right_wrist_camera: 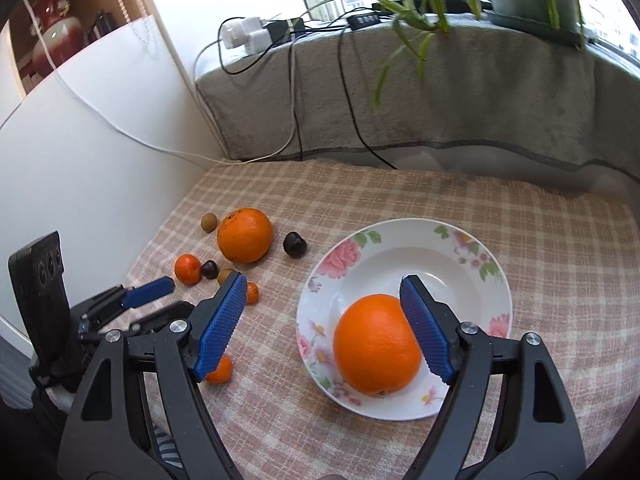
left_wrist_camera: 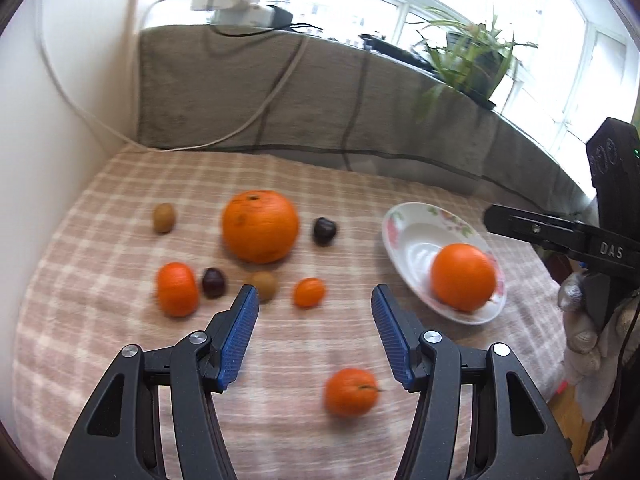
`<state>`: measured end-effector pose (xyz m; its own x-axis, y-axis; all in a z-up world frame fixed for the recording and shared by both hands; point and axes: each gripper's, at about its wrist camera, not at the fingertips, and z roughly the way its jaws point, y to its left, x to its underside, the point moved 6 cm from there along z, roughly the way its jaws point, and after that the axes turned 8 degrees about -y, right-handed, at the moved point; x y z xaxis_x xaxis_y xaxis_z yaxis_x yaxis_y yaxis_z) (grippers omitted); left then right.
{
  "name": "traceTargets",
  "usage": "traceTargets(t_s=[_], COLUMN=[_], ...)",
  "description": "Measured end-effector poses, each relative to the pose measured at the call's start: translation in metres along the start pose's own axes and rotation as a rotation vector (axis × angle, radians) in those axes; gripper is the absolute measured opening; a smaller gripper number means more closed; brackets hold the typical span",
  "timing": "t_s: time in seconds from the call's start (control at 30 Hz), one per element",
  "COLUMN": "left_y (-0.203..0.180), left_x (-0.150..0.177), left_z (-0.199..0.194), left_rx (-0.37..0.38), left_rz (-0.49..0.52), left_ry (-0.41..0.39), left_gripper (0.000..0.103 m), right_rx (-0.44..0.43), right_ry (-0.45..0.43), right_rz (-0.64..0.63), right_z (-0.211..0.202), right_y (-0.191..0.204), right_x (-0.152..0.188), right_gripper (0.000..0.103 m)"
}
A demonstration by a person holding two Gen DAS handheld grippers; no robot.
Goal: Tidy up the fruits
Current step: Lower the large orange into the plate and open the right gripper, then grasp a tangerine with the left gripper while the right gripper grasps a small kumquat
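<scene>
My left gripper is open above the checked cloth, with nothing between its blue pads. A tangerine lies on the cloth under it. Further off lie a big orange, a tangerine, a small tangerine, two kiwis and two dark fruits. My right gripper is open over the flowered plate. An orange rests in the plate; the right pad stands in front of it and the left pad is far from it.
A grey-covered ledge runs along the back with a power strip, hanging cables and a potted plant. A white wall bounds the left. A gloved hand holds the right gripper.
</scene>
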<state>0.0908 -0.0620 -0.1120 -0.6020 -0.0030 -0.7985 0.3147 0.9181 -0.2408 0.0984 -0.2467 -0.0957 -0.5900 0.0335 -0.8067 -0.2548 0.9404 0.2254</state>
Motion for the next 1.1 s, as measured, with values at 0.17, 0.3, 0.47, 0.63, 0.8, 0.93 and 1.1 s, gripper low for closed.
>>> traceTargets(t_s=[0.17,0.3,0.47,0.63,0.8,0.93,1.1], left_y=[0.039,0.061,0.078,0.091,0.096,0.099,0.1], left_x=[0.002,0.004,0.007,0.009,0.008,0.007,0.01], left_z=[-0.005,-0.004,0.002,0.007,0.014,0.018,0.022], left_rx=[-0.058,-0.084,-0.091,-0.082,-0.077,-0.073,-0.065], left_rz=[-0.051,-0.079,-0.11,-0.137,-0.154,-0.168,-0.17], left_ry=[0.002,0.011,0.028,0.048,0.065,0.072,0.084], left_gripper=[0.058,0.058,0.056,0.048,0.044,0.042,0.04], right_rx=[-0.027,-0.046,-0.069,-0.082,-0.08,-0.083,-0.074], right_ry=[0.02,0.048,0.099,0.174,0.233,0.263,0.287], right_rz=[-0.091,-0.152,-0.21,-0.25,-0.284,-0.305,-0.312], right_z=[0.014,0.03,0.051,0.076,0.097,0.107,0.118], right_y=[0.028,0.049,0.071,0.084,0.09,0.093,0.092], right_x=[0.002,0.006,0.014,0.027,0.038,0.044,0.049], right_gripper=[0.081,0.081,0.073,0.058,0.05,0.045,0.043])
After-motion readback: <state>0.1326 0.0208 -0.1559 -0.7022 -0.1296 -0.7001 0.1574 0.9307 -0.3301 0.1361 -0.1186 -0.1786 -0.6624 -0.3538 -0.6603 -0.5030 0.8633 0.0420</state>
